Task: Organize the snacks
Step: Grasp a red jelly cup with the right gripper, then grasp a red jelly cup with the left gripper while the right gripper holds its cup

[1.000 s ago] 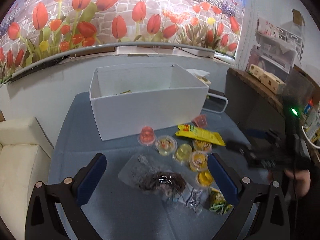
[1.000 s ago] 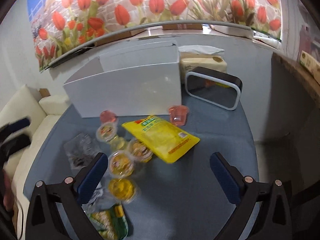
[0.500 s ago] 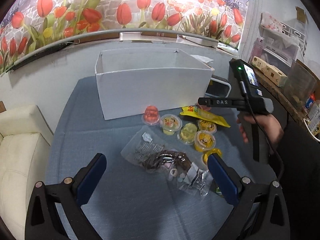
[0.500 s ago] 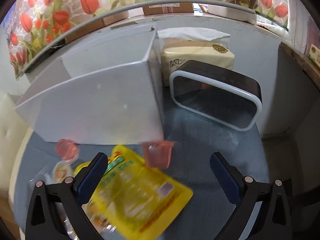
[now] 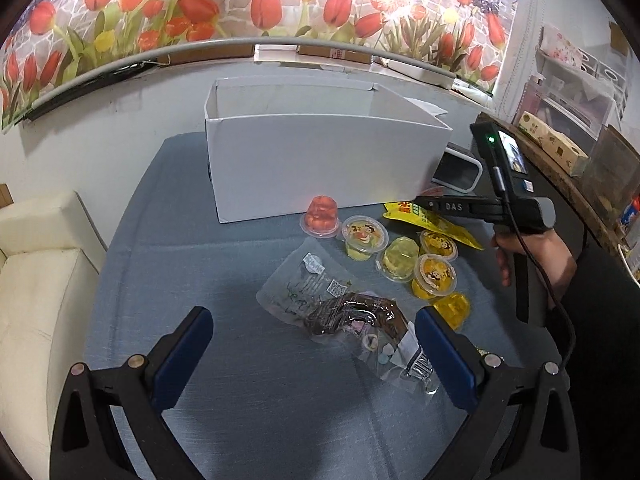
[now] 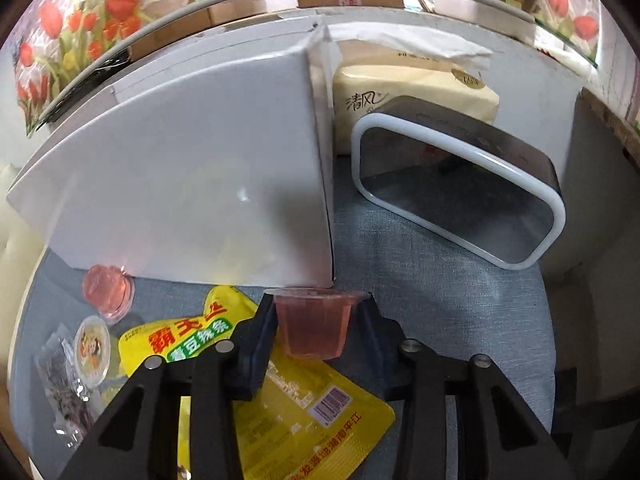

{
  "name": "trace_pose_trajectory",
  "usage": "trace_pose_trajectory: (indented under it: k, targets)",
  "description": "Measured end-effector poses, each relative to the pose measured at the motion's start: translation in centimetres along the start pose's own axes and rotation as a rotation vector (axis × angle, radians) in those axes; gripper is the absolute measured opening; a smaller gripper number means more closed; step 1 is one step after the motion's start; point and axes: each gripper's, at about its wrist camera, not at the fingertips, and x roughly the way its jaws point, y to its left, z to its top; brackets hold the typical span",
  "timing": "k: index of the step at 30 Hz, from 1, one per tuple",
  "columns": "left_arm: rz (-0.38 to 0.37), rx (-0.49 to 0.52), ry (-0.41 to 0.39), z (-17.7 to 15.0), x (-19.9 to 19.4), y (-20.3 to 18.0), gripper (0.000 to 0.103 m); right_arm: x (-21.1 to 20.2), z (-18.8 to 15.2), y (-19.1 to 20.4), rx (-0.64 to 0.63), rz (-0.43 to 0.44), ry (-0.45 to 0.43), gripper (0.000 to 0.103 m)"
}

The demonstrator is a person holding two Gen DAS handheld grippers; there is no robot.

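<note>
The right tool (image 6: 316, 320) had just been closing, and its pads pressed both sides of a pink jelly cup (image 6: 314, 326) standing upright over a yellow packet (image 6: 256, 384), just beside the corner of the white box (image 6: 192, 192). The left tool (image 5: 312, 344) hung wide open above the counter (image 5: 248, 392), gripping nothing, over a clear wrapper (image 5: 340, 312) near the other cups (image 5: 434, 276).

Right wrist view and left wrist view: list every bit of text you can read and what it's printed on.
"DAS": side of the right gripper.
"清风": tissue pack behind the box.
"霸大": red characters on the yellow snack bag; the third is cut off by the gripper.
"青豆辣条": green band on that bag, roughly legible.
Bottom-edge line, barcode digits, jelly cup lids, clear bag label: too small or blurred.
</note>
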Motion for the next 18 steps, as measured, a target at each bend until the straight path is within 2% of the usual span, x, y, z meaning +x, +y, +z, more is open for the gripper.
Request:
trace_pose_trajectory:
  k: [3,10,18]
  targets:
    - [0.004,0.001,0.003,0.1,0.4,-0.3,0.103,-1.2,-0.7,-0.3,0.003,0.004,-0.018,0.035]
    - [0.006,-0.001,-0.005,0.9,0.9,-0.7,0.103,-4.2,-2.2,0.2,-0.026,-0.003,-0.065,0.036]
    - [-0.009,-0.039,-0.007,2.5,2.3,-0.5,0.103,-9.6,-4.2,0.6,-0.022,0.043,-0.168,0.036]
